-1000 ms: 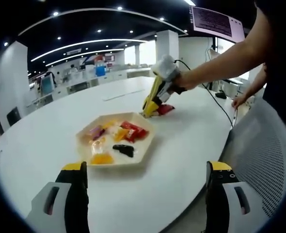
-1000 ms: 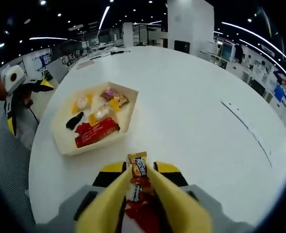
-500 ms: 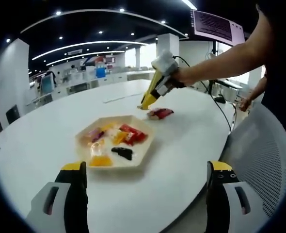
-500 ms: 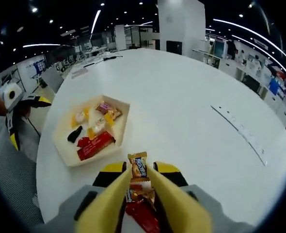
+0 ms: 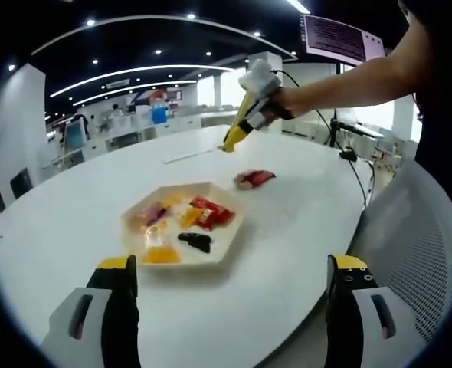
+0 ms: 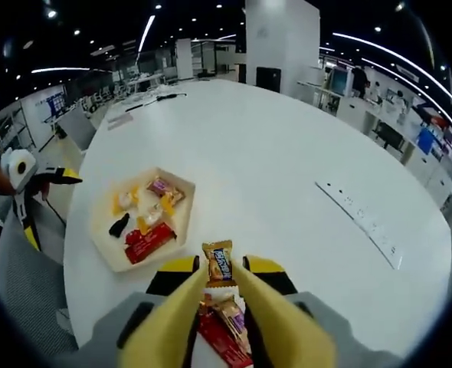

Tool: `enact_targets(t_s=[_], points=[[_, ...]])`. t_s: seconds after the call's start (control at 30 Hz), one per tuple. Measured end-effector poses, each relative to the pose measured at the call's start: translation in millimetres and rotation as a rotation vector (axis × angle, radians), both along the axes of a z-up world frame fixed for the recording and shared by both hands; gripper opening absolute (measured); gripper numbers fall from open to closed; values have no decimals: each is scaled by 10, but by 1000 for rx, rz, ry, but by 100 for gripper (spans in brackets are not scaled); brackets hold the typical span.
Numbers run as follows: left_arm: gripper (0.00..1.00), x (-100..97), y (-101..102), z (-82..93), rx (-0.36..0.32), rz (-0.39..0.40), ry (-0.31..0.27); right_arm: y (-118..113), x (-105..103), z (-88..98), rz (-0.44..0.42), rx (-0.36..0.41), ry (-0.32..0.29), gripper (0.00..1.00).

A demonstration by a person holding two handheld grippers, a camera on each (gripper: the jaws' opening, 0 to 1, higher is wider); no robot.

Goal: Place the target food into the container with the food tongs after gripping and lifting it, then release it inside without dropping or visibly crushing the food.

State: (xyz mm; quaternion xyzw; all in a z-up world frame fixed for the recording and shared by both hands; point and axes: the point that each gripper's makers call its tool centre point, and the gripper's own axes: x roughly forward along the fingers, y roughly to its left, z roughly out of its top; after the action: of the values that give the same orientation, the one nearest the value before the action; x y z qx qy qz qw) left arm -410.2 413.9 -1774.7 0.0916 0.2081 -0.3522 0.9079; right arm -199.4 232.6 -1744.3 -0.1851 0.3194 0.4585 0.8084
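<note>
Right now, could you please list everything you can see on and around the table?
Round white table: one, under everything.
Beige hexagonal tray: one, mid-table, holding assorted wrapped snacks.
Red wrapped snacks in tray: a few, red, far side.
Black wrapped snack: one, near side of tray.
Red snack packets on table: red, beside the tray.
Orange-and-blue wrapped candy: one, gripped in the yellow tongs.
White power strip: one, on the table.
Grey mesh chair: one, beside the table.
Left hand-held gripper: open.
Right hand-held gripper: shut on the candy.
</note>
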Motion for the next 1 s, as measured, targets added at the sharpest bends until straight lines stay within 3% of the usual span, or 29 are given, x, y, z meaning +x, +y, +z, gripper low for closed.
enact_targets(t_s=[0.33, 0.7, 0.8, 1.0], points=[[100, -4, -9, 30, -7, -5, -12, -29, 32, 251, -39, 20, -26, 21], [100, -2, -2, 39, -2, -5, -22, 26, 7, 326, -30, -9, -49, 21], [100, 18, 14, 73, 10, 0, -51, 44, -11, 349, -26, -12, -50, 21], [100, -8, -8, 47, 10, -14, -36, 139, -72, 382, -20, -6, -50, 21]])
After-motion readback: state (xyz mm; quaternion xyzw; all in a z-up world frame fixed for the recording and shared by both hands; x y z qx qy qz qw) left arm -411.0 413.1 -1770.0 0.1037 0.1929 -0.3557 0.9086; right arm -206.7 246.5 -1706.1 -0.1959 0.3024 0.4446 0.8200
